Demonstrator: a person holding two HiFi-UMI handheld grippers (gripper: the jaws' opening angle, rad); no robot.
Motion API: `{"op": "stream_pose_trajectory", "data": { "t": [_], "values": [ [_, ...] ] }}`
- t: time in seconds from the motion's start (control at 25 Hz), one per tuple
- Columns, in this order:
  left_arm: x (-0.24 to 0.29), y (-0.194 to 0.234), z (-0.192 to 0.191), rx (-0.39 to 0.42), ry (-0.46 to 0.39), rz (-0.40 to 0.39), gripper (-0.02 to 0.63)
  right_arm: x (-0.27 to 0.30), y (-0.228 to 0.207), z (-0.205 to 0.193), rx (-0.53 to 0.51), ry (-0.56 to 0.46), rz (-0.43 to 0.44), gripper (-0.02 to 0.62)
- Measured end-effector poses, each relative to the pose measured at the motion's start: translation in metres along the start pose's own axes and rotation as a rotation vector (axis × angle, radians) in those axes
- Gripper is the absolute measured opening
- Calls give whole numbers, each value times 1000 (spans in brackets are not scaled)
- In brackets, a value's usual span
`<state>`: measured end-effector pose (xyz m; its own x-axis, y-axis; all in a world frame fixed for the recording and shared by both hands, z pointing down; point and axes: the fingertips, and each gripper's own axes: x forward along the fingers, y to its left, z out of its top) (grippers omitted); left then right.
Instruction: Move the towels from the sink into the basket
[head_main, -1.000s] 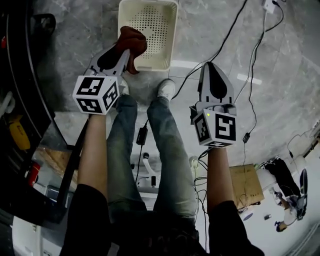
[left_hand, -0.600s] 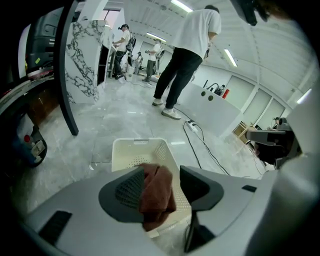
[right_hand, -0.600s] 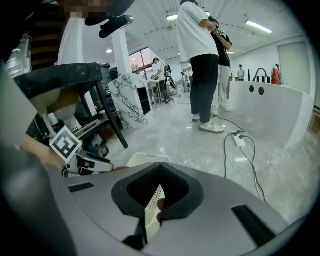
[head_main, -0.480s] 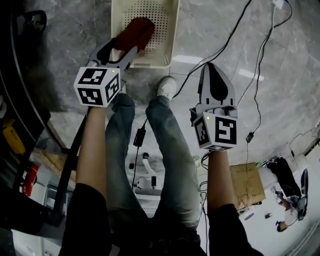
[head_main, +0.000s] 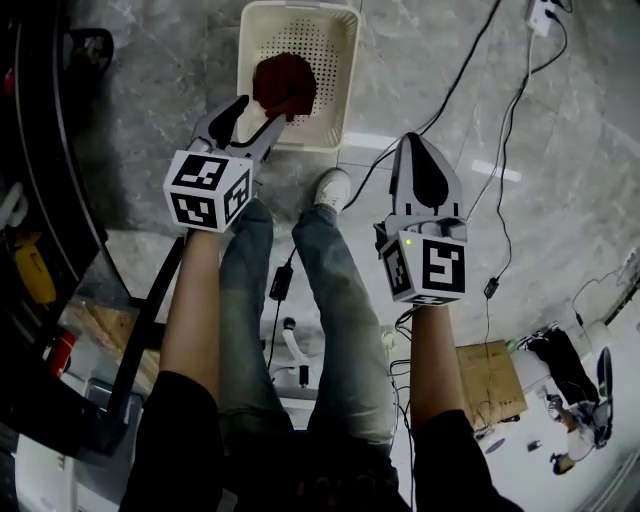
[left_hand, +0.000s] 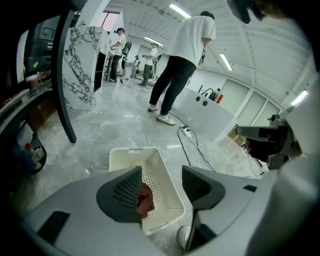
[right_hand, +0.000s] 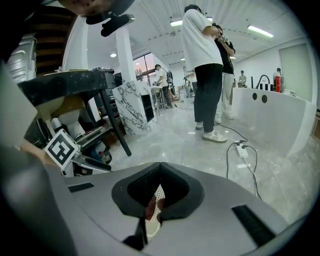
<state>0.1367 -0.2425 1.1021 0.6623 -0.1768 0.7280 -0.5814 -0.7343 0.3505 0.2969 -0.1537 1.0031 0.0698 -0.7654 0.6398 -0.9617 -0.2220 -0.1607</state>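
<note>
**A:** Grey marble floor (head_main: 150, 120) across the whole head view, and the cream basket (head_main: 335, 50) sits on it at the top, just past the person's white shoe (head_main: 332, 185).

**B:** It's a perforated basket standing upright, and it's right there between the jaws in the left gripper view too.

**A:** Now the left gripper (head_main: 262, 112). It's angled down over the near edge of the basket and its jaws have just been opening. They stand well apart, with nothing pinched between them!

**B:** Agreed, the pads are bare. And the right gripper (head_main: 418, 140)?

**A:** Off to the side over bare floor, apart from the basket. Its jaws are together at the tips and they carry nothing.

**B:** And the towel (head_main: 285, 85)?

**A:** A dark red, crumpled towel lying inside the basket on its floor, towards the near left side. It's clear of both grippers, and neither one is touching it.
</note>
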Motion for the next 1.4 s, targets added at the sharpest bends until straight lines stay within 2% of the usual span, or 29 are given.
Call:
{"op": "stream_pose_trajectory", "data": {
  "t": [0.12, 0.36, 0.52, 0.84, 1.0, 1.4],
  "values": [
    [-26, -10, 27, 20, -44, 5, 219, -11, 6, 28, -9, -28, 7, 14],
    [-90, -24, 85, 10, -157, 42, 75, -36, 29, 102, -39, -91, 30, 14],
    [-130, -38, 120, 30, -209, 56, 27, -58, 48, 144, -55, -124, 47, 15],
    [-224, -53, 216, 48, -370, 114, 17, -108, 77, 231, -103, -190, 74, 14],
    [-268, -65, 264, 103, -416, 134, 17, -135, 85, 278, -111, -231, 71, 14],
    [-360, -104, 339, 134, -510, 176, 17, -196, 103, 367, -117, -305, 73, 14]
  ]
}}
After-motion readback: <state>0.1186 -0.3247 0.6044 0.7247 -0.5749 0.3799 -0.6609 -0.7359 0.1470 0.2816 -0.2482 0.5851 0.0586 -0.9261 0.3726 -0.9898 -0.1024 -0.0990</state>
